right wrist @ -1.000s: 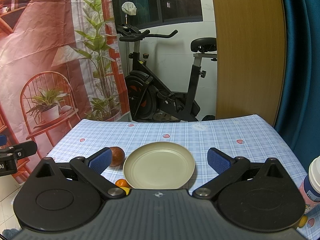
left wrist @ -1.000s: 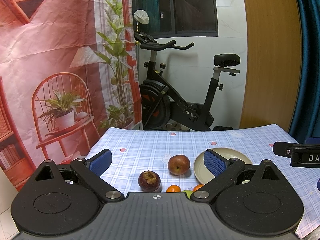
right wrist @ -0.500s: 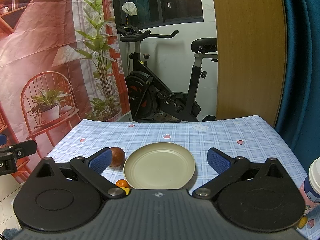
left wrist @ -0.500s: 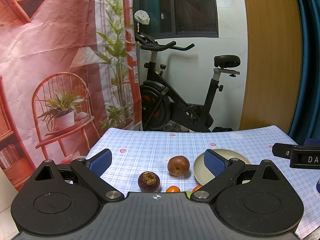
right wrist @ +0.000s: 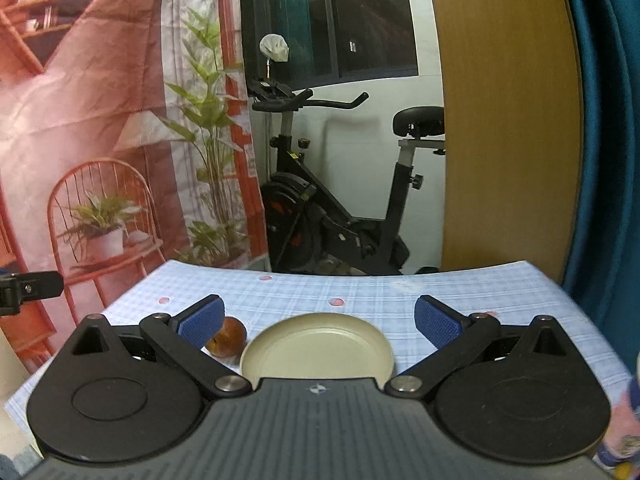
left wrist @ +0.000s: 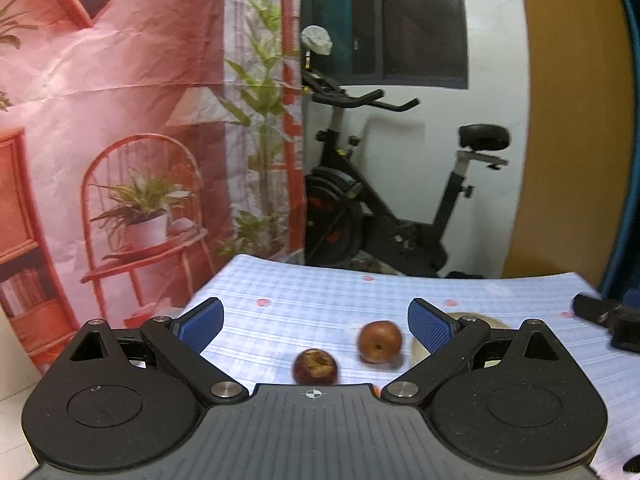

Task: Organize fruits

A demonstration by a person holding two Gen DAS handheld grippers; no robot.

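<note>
In the left wrist view a red-brown apple (left wrist: 379, 341) and a dark mangosteen (left wrist: 315, 367) lie on the blue checked tablecloth (left wrist: 312, 304), between the blue pads of my open left gripper (left wrist: 316, 322). A beige plate (left wrist: 478, 319) peeks out behind the right finger. In the right wrist view my open right gripper (right wrist: 318, 318) is above the empty plate (right wrist: 318, 350). The apple (right wrist: 229, 342) lies just left of the plate, partly behind the left pad (right wrist: 200, 320).
A bottle (right wrist: 624, 436) stands at the right edge of the table. The right gripper's tip (left wrist: 604, 316) shows at the right of the left wrist view. An exercise bike (right wrist: 340, 216) and a printed backdrop (left wrist: 120, 128) stand beyond the table's far edge.
Both grippers have tilted or lifted a little, and the left has shifted; the small orange fruits near the bottom are now hidden behind the gripper bodies. Both stay open. The fruits and plate lie still.
</note>
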